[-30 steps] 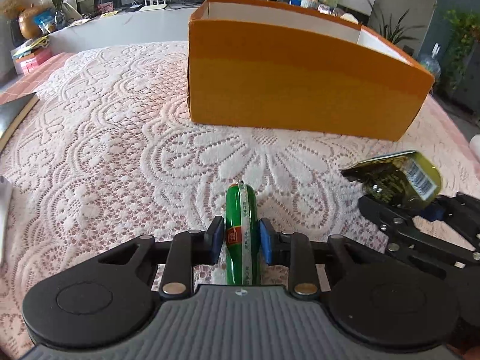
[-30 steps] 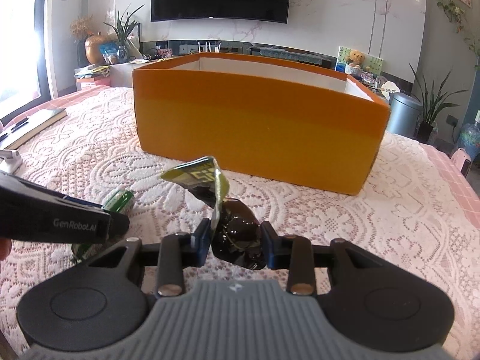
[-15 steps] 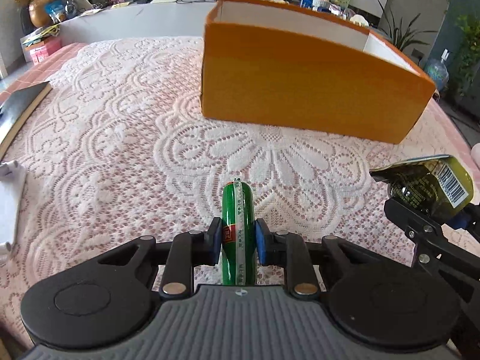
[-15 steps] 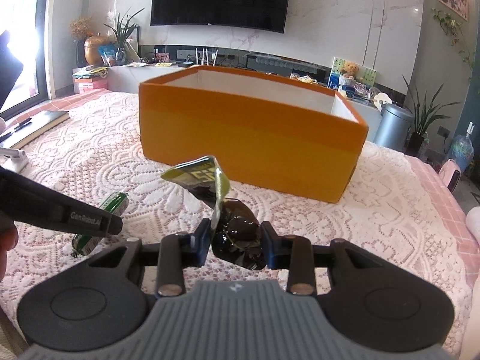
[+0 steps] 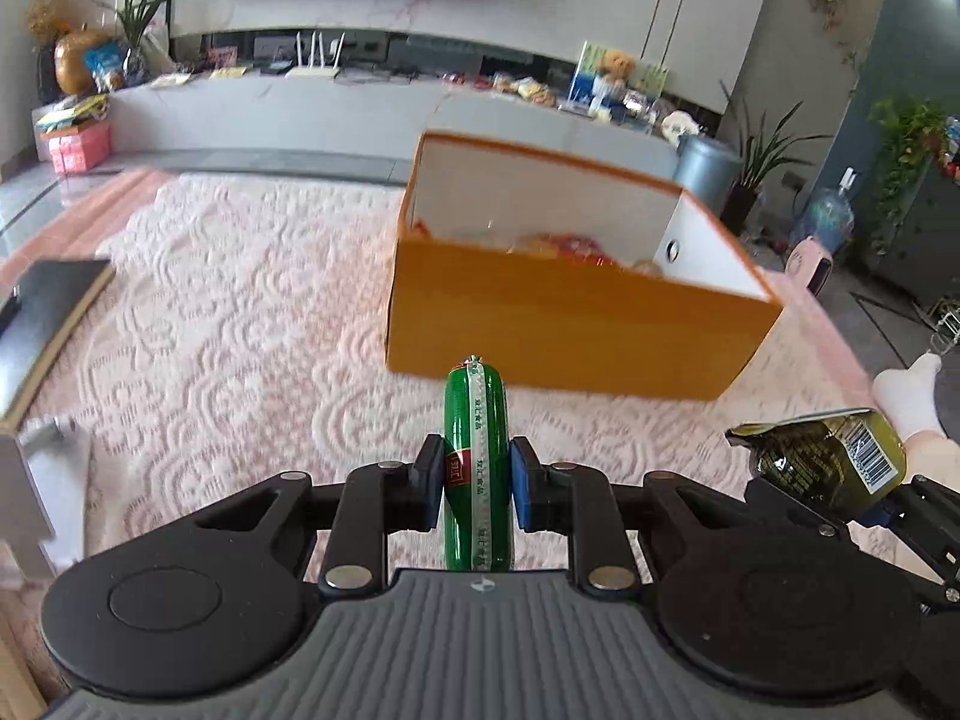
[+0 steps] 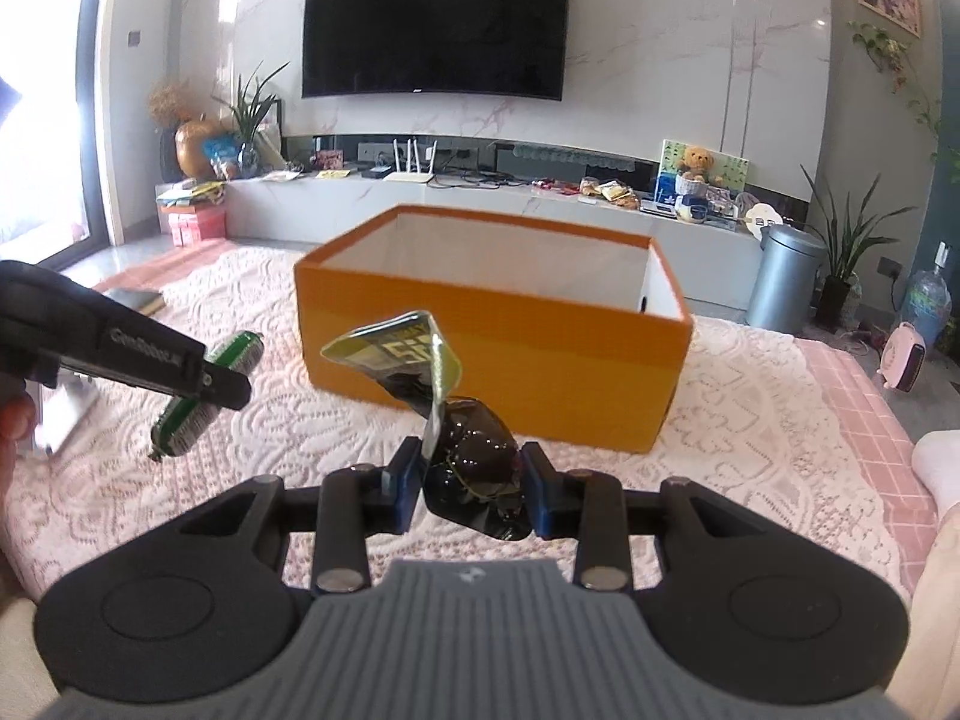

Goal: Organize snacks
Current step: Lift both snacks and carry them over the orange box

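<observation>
- Far left, a dark notebook (image 5: 45, 312) lies on the lace tablecloth (image 5: 240, 360), well apart from my work. I judge it is no part of the sorting.
- My left gripper (image 5: 474, 489) pinches the green sausage stick (image 5: 477, 468) at mid-length, blue pads pressed to both sides, and the sausage runs lengthwise out between them. From the right wrist view it hangs clear above the cloth, tilted. Gripping near the middle looks chosen so neither end droops.
- The orange box (image 5: 570, 324) stands ahead and a little to the right, open at the top with white inner walls. The left view shows a few red and yellow packets already inside, against the near wall. So I judge the box is where the snacks go.
- My right gripper (image 6: 471, 489) is clamped on the bulging dark belly of a dark snack pouch (image 6: 474, 468). Its crimped olive-yellow end sticks up free toward the box. Holding the full part rather than the flat seal seems meant to stop it slipping.
- Both snacks sit short of the near wall. I judge each needs carrying over the rim before release.
</observation>
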`<state>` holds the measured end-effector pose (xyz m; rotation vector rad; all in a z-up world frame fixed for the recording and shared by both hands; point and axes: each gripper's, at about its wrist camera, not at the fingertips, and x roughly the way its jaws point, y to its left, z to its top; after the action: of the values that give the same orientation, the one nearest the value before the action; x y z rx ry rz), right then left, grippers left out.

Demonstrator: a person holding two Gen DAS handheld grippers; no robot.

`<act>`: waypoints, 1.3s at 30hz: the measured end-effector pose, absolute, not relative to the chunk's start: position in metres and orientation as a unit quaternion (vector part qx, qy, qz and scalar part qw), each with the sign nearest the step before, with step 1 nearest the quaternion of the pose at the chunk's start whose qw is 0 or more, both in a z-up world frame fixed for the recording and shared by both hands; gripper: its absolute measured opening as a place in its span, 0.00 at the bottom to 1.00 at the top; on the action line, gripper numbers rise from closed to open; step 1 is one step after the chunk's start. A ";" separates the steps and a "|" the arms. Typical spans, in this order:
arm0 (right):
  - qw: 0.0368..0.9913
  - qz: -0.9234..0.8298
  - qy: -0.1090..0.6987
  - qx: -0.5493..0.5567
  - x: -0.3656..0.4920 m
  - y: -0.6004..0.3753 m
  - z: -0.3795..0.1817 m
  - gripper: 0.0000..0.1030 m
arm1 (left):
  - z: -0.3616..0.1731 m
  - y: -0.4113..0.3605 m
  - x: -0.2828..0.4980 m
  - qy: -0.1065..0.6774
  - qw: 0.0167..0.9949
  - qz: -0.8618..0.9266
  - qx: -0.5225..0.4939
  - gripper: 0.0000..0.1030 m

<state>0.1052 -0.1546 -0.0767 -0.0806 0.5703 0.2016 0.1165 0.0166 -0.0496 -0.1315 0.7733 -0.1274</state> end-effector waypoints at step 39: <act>0.946 0.079 0.306 -0.067 0.305 -0.170 -0.014 0.32 | -0.005 -0.049 0.247 0.322 0.941 -0.070 0.072 0.24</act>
<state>0.3054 -0.1701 -0.0138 -0.1361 0.6232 0.1614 0.2474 -0.0494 -0.0053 0.1474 0.6570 -0.1421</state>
